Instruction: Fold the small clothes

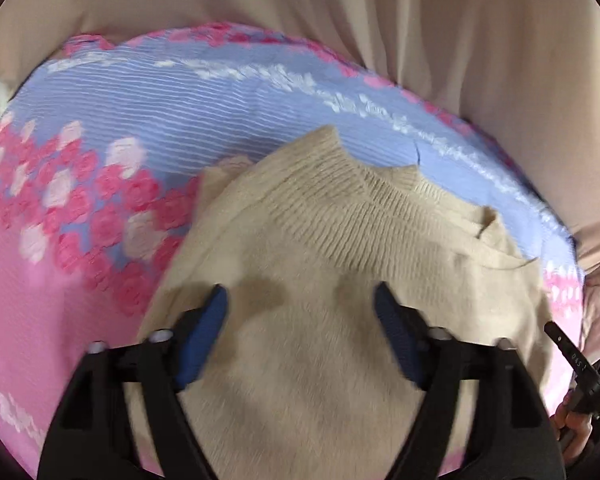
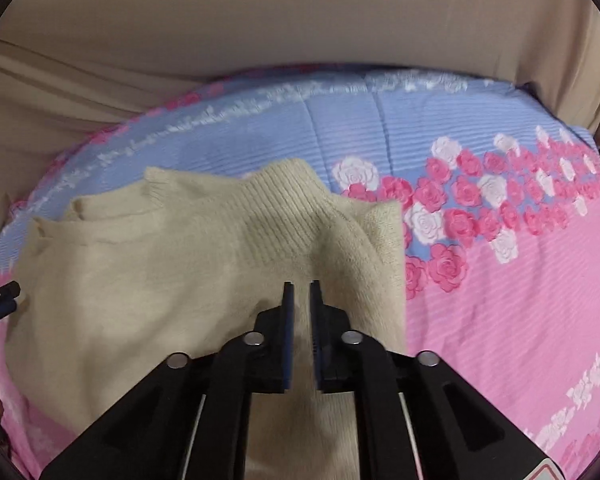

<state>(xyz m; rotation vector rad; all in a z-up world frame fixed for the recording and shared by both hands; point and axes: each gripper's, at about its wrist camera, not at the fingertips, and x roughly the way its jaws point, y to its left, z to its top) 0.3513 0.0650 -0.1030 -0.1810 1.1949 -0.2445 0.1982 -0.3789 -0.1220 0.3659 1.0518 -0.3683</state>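
Observation:
A beige knitted sweater (image 1: 300,380) lies on a quilt, its ribbed collar (image 1: 364,200) pointing away from me. My left gripper (image 1: 300,292) hovers over the sweater's body, its blue pads wide apart with nothing between them. In the right wrist view the same sweater (image 2: 160,272) fills the left half, with its collar (image 2: 284,200) at the top. A raised ridge of knit runs from that collar down toward my right gripper (image 2: 301,285). Its jaws stand open by a narrow gap over that ridge, and beige fabric shows in the gap.
The quilt (image 1: 180,112) is blue and pink with a rose print, and its pink part (image 2: 500,300) stretches right of the sweater. Beige cloth (image 2: 260,20) rises behind it. A black piece of the other tool (image 1: 572,364) and a hand (image 1: 576,428) show at the right edge.

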